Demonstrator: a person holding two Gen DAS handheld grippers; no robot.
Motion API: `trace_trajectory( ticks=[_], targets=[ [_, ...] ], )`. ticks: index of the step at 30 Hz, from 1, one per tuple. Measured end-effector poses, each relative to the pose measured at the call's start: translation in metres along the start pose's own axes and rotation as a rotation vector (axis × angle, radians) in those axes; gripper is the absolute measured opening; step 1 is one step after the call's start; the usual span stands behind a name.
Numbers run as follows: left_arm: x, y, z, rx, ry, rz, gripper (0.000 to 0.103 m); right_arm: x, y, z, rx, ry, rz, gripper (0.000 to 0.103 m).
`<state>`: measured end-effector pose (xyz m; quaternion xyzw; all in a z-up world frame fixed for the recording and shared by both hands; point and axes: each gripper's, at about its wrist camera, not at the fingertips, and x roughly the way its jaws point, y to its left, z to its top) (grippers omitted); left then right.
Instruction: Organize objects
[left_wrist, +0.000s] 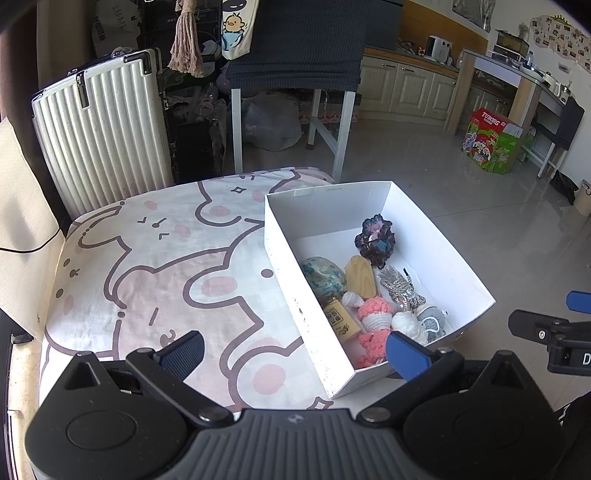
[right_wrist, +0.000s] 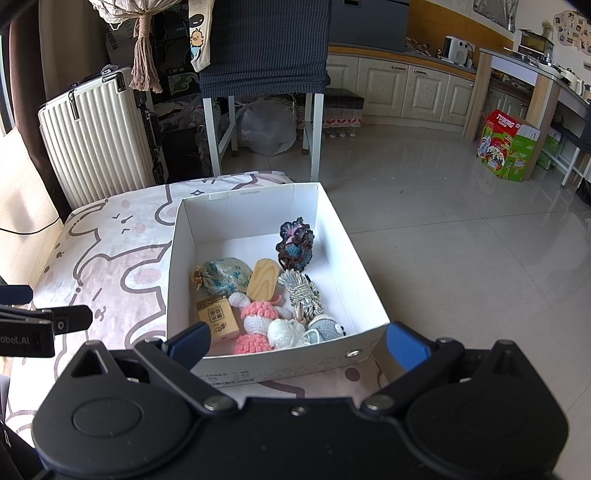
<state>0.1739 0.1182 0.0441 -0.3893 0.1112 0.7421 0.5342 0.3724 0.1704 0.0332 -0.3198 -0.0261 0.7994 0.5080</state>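
A matt white cardboard box (right_wrist: 258, 218) holds a smooth wooden block (right_wrist: 263, 279), crocheted yarn toys (right_wrist: 258, 314) and what looks like a patterned cloth pouch (right_wrist: 225, 275).

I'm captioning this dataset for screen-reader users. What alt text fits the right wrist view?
An open white box on a cartoon-print cloth holds small crocheted toys, a wooden block and a floral pouch. The right gripper hovers open and empty at its near wall; a white suitcase and kitchen cabinets stand behind.

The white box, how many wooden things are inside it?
1: a wooden block in the middle of the white box, beside the blue floral pouch. Others may hide under the toys.
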Motion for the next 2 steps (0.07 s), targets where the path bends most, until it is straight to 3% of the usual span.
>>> trace_trajectory(
  ticks=[2],
  targets=[
    [-0.0002,0.0005,-0.0004,0.003,-0.001,-0.002,0.103,0.0,0.0,0.0001,0.0,0.0,0.0,0.103]
  ],
)
